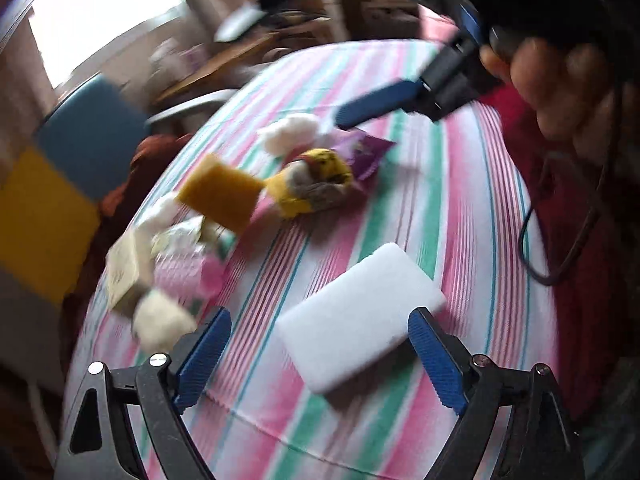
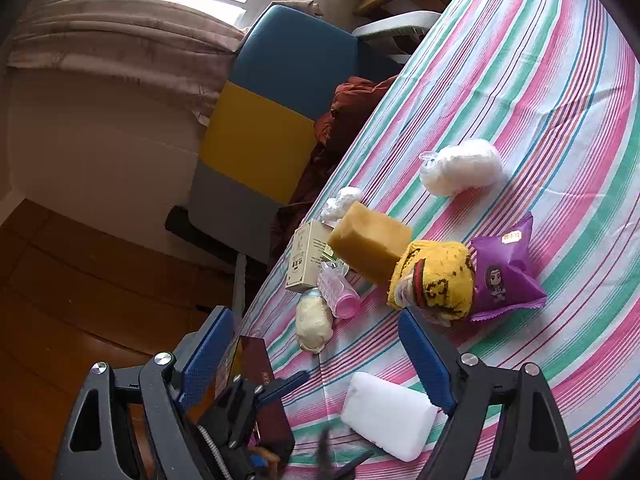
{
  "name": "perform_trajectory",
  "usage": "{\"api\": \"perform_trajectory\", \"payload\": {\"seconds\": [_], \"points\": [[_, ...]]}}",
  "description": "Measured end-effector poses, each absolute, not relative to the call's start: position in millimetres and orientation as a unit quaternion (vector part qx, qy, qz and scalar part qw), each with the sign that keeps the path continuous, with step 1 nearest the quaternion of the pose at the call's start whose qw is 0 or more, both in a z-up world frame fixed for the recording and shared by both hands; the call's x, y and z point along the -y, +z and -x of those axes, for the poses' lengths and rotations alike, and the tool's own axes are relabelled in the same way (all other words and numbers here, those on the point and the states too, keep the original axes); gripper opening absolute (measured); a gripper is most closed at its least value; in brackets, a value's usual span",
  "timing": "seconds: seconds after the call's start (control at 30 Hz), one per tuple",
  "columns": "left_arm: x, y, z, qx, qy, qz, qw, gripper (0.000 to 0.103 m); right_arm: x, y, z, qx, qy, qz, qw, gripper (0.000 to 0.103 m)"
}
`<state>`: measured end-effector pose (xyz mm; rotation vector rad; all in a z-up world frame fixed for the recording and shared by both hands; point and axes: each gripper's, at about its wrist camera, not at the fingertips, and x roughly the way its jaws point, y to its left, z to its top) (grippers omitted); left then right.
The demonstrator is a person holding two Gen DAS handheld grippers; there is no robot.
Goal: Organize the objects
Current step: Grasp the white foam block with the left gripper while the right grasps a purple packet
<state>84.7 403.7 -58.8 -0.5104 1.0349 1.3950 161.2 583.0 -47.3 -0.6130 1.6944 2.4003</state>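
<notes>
- Plainly, the white foam block [image 1: 360,320] lies flat on the striped cloth [image 1: 460,184], apart from the clutter, likely the next pick.
- Left gripper [image 1: 320,360] hovers over it, jaws wide, pads not touching.
- Right gripper [image 2: 316,356] is likewise apart, empty.
- Yellow sponge [image 2: 370,242] leans among the piled items.

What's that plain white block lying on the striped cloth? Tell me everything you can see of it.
The white block is a plain rectangular slab with rounded corners and no print; it looks like soft foam, perhaps a cleaning sponge. It lies flat on the striped tablecloth, apart from the other items. The left gripper stands open around its near end; whether a pad touches it I cannot tell. From the right wrist view it shows thick, clean and undented.
</notes>
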Motion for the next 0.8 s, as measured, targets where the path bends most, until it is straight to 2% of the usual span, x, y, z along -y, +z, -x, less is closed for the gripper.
{"api": "perform_trajectory", "payload": {"seconds": [0.1,0.27,0.43,0.57,0.8], "points": [[-419,-71,-83,-0.459,0.567,0.23,0.643,0.093,-587,-50,-168,-0.576,0.791,0.189,0.083,0.086],[-434,-73,-70,-0.418,0.544,0.268,0.676,0.095,-595,-56,-176,-0.602,0.773,0.17,0.107,0.086],[-433,-82,-65,-0.378,0.524,0.319,0.693,0.087,-596,-55,-174,-0.592,0.77,0.194,0.134,0.086],[-417,-81,-54,-0.356,0.52,0.345,0.696,0.079,-601,-54,-157,-0.565,0.767,0.263,0.154,0.086],[-393,-77,-49,-0.339,0.547,0.349,0.681,0.062,-615,-43,-126,-0.432,0.777,0.399,0.226,0.086]]}}
